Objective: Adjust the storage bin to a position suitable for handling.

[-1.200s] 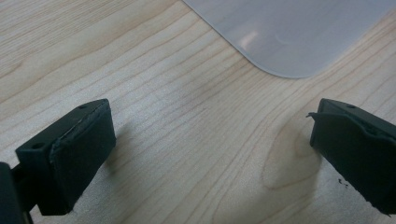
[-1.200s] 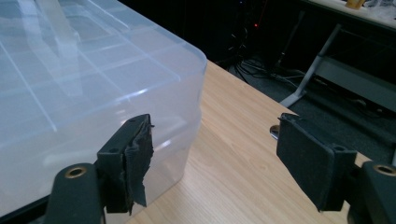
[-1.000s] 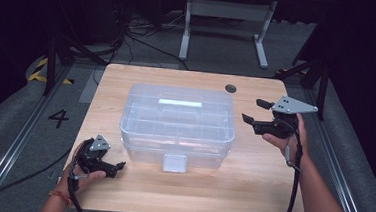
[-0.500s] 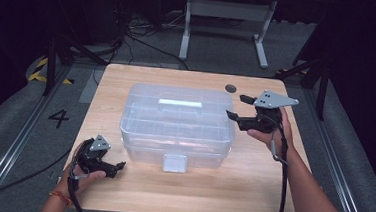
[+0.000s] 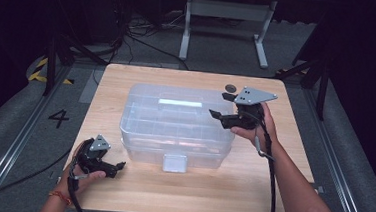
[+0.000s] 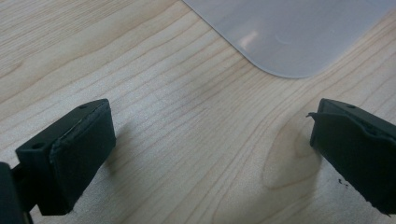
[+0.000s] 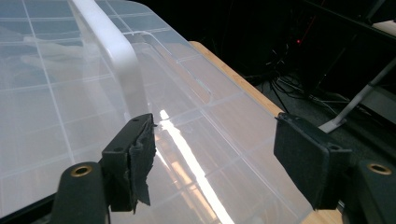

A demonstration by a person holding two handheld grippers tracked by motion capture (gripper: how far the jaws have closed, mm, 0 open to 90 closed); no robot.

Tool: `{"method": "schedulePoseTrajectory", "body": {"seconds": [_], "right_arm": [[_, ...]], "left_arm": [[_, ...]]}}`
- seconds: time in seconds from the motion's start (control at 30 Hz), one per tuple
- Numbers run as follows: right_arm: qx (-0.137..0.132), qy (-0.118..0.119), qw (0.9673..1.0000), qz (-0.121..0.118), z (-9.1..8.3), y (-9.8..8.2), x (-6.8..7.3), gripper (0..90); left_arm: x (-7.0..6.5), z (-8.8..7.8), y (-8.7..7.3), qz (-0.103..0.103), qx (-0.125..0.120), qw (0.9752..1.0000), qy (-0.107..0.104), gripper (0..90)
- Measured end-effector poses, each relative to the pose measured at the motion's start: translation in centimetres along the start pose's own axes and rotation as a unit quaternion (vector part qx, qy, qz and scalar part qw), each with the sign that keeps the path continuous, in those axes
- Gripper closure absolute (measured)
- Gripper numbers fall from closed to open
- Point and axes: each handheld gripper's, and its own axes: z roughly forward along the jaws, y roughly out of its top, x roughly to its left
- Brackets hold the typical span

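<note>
Jaws of the right gripper (image 5: 221, 104) stand apart with nothing between them, held over the right end of the clear plastic box (image 5: 175, 122). In the right gripper view the box's lid (image 7: 70, 93) spreads below and ahead of those jaws, and its white handle (image 7: 114, 51) runs away just past the left one — close, though whether they touch I cannot tell. Left gripper (image 5: 114, 167) jaws are also apart and empty, low over the bare wooden surface (image 6: 177, 121); a rounded corner of the box (image 6: 289, 37) lies ahead of them, nearer the right jaw and not touching. A small dark disc (image 5: 231, 88) lies on the surface just beyond the right gripper.
</note>
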Motion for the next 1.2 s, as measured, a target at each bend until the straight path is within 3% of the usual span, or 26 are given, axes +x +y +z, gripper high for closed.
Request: {"method": "schedulePoseTrajectory", "body": {"seconds": [0.47,0.57,0.93,1.2], "right_arm": [[0.008,0.014,0.9998,-0.014,1.3,0.9,0.8,31.4],[0.008,0.026,0.9996,-0.011,1.3,1.0,0.7,37.0],[0.006,0.041,0.999,-0.013,1.0,1.0,1.0,37.1],[0.02,0.051,0.9978,-0.038,1.5,1.8,2.2,39.8]], "left_arm": [[0.0,0.0,0.0,0.0,0.0,1.0,0.001,0.5],[0.0,0.0,0.0,-0.001,0.0,1.0,0.001,0.5],[0.0,0.0,0.0,0.0,0.0,1.0,0.0,0.5],[0.0,0.0,0.0,0.0,0.0,1.0,0.0,0.5]]}}
